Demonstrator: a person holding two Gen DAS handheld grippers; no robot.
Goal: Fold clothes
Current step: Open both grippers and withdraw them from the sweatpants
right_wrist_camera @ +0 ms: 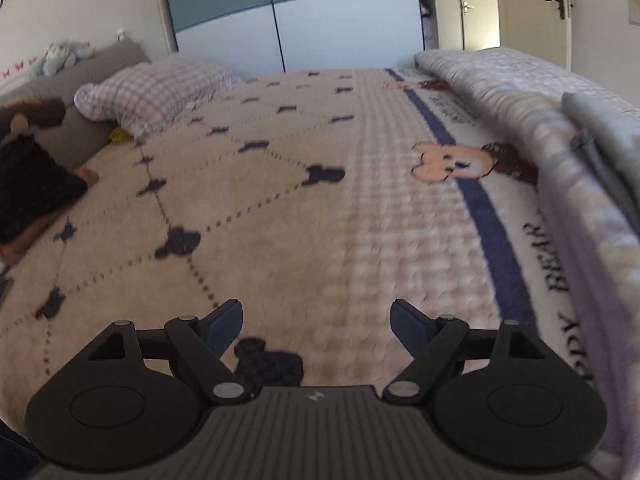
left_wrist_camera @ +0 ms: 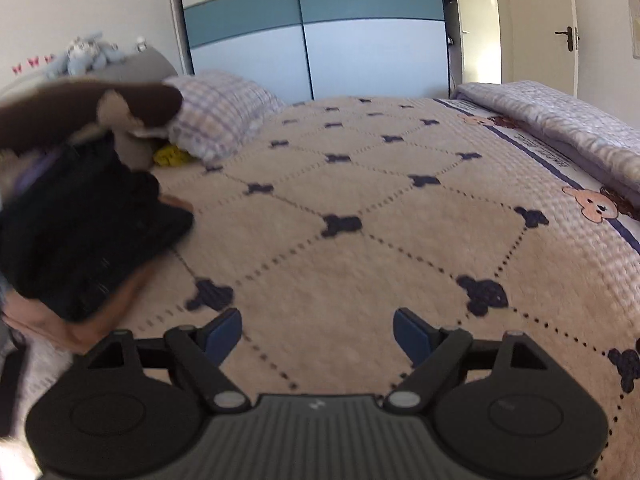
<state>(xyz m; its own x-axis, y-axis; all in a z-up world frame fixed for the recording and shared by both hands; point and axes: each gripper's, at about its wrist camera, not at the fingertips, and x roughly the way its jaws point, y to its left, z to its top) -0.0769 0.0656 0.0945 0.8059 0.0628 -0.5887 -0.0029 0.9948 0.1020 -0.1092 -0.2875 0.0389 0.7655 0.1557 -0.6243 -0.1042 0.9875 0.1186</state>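
Note:
A folded black garment [left_wrist_camera: 92, 236] lies on top of a pile of clothes at the left of the bed, over a tan piece [left_wrist_camera: 80, 328]. In the right wrist view the same black garment [right_wrist_camera: 32, 196] sits at the far left. My left gripper [left_wrist_camera: 318, 330] is open over bare blanket, to the right of the pile, with nothing between its blue pads. My right gripper [right_wrist_camera: 316, 322] is open too, above the blanket with nothing in it. A grey folded cloth [right_wrist_camera: 604, 136] lies on the rolled quilt at the right edge.
The bed carries a beige blanket [left_wrist_camera: 360, 208] with dark bear shapes. A checked pillow [left_wrist_camera: 216, 120], a brown plush toy [left_wrist_camera: 132, 108] and a yellow item [left_wrist_camera: 170, 156] sit near the headboard. A lilac rolled quilt [right_wrist_camera: 540, 92] runs along the right side. Wardrobe [left_wrist_camera: 320, 32] and door behind.

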